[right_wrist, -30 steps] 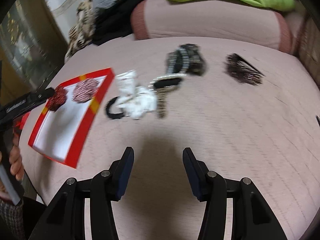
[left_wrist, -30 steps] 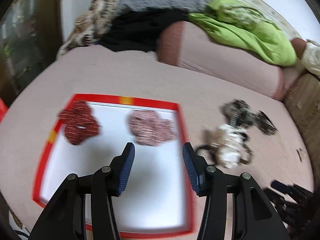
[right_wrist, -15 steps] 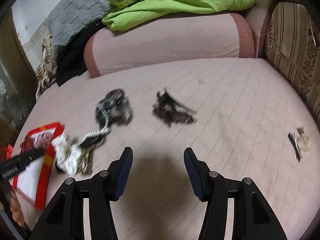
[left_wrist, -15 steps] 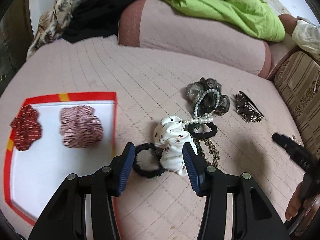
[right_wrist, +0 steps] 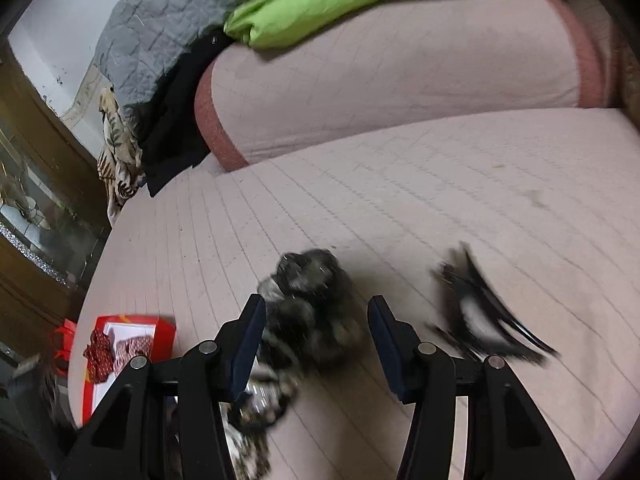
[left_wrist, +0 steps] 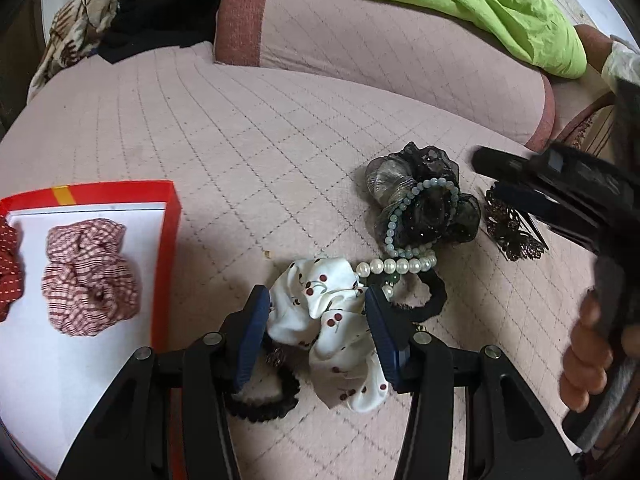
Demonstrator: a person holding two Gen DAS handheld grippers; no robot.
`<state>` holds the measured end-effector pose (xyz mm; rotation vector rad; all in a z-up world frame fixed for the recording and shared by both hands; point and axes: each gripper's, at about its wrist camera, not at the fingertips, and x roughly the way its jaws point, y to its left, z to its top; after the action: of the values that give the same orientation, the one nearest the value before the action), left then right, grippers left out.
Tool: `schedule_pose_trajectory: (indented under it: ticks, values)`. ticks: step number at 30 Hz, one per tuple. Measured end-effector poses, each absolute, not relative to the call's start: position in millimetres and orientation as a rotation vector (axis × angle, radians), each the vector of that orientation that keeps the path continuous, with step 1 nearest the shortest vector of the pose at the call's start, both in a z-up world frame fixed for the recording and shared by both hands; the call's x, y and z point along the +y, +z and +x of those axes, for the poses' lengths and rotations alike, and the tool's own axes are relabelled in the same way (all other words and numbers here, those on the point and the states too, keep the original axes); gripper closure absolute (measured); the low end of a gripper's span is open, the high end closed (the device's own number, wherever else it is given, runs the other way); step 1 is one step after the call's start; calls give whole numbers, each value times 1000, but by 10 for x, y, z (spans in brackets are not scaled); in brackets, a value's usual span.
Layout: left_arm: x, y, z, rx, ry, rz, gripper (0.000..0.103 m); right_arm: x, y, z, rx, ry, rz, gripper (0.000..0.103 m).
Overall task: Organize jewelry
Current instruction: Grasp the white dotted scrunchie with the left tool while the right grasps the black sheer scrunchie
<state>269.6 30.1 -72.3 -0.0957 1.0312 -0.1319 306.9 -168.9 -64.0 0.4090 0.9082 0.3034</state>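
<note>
Left gripper (left_wrist: 316,312) fingers spread around white scrunchie (left_wrist: 332,320), right gripper (right_wrist: 316,320) fingers spread over dark scrunchie (right_wrist: 308,276)

Box (left_wrist: 170,240) sits left on the sofa seat (left_wrist: 248,152), two scrunchies (left_wrist: 90,276) inside it side by side. Right of the box a cherry scrunchie (left_wrist: 332,320) lies between the left gripper (left_wrist: 316,332) fingers, pearl bracelet (left_wrist: 396,266) just behind it, organza scrunchie (left_wrist: 424,200) further back, hair clip (left_wrist: 512,232) to its right, backrest cushion (left_wrist: 380,40) behind all
</note>
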Motion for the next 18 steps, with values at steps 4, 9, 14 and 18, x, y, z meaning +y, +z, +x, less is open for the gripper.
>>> schedule_pose_trajectory:
  ticks: [4, 9, 14, 18]
  values:
    - [243, -815, 2717, 1054, -164, -85, 82, -1612, -876, 3341, 988, 302, 462, 60]
    - [167, -741, 2558, 1043, -215, -77, 92, -1743, -903, 3202, 997, 362, 557, 97]
    - [151, -566, 2171, 1051, -313, -164, 93, -1968, -656, 2636, 938, 359, 530, 99]
    - [43, -526, 1727, 1083, -412, -186, 92, -2219, -549, 1900, 917, 379, 499, 99]
